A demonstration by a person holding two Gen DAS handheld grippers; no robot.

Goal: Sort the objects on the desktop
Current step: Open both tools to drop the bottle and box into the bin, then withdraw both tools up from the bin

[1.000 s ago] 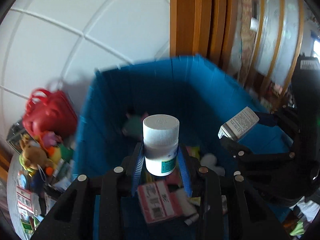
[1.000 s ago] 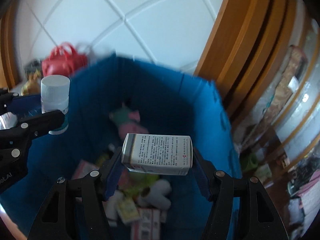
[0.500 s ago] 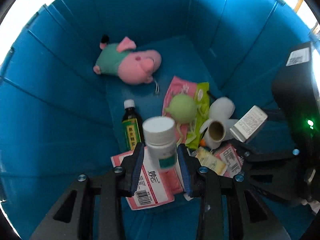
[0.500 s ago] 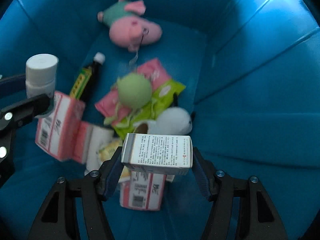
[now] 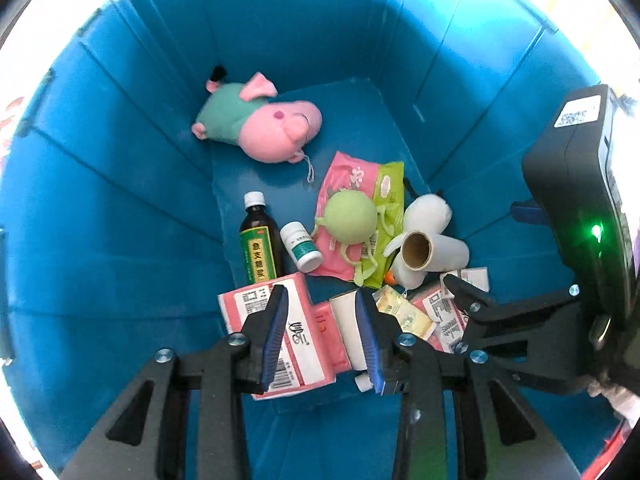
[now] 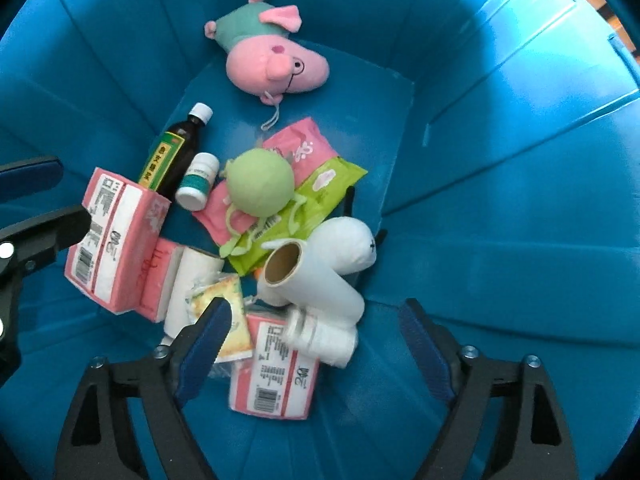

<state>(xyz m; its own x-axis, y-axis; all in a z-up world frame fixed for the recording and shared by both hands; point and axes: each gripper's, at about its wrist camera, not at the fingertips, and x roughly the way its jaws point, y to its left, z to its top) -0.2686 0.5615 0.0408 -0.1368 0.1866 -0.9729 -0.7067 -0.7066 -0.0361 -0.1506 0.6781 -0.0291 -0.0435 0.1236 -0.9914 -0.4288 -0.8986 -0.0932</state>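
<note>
– Left tool (image 5: 321, 292): state and pose?
– Pointing down into the blue bin (image 5: 120, 160), jaws narrowly apart, nothing between them. Its fingers cover part of a pink carton (image 5: 304, 340).
– Right tool (image 6: 313, 306)?
– Also pointing down, jaws wide, having just been opening, and empty. Below it a white box (image 6: 320, 336) is too blurred to read, beside a roll (image 6: 308, 280).
– Where is the pill bottle (image 5: 301, 246)?
– On its side on the bin floor, just beside the syrup bottle (image 5: 259, 248), whose base the carton hides.
</note>
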